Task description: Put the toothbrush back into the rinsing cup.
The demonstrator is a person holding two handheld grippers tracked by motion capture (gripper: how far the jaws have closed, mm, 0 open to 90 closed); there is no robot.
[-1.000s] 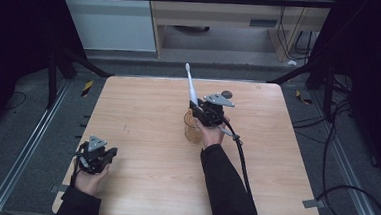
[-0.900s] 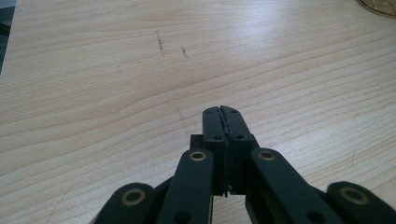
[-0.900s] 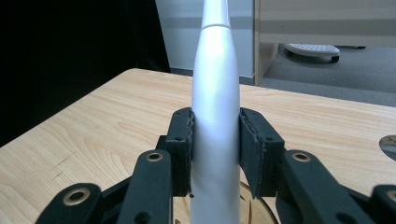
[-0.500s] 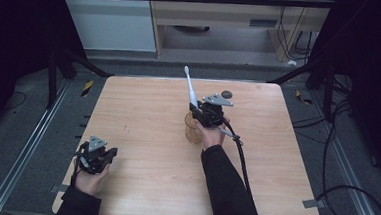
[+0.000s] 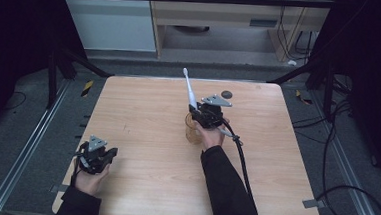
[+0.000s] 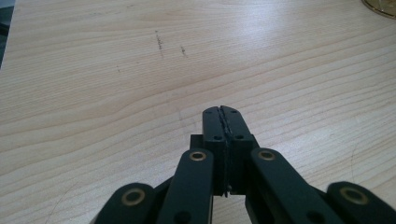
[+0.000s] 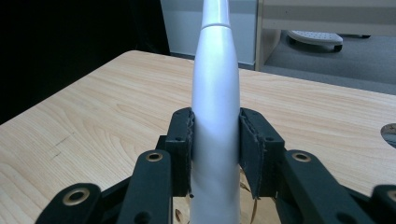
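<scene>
Right gripper [image 5: 201, 112] clamps the white toothbrush [image 7: 215, 107] upright over the amber cup [image 5: 193, 131] mid-table, lined up for dropping in; left gripper [image 5: 97, 157] rests closed and empty at 7 o'clock.

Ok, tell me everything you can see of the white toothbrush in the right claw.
The toothbrush is an electric-type one: a smooth, white, glossy, plastic-looking handle that tapers to a thin neck with a small brush head at the top. It stands nearly upright, leaning slightly. The right claw is shut on its handle, one pad on each side. Its lower end goes into a clear amber glass cup on the wooden table.
</scene>
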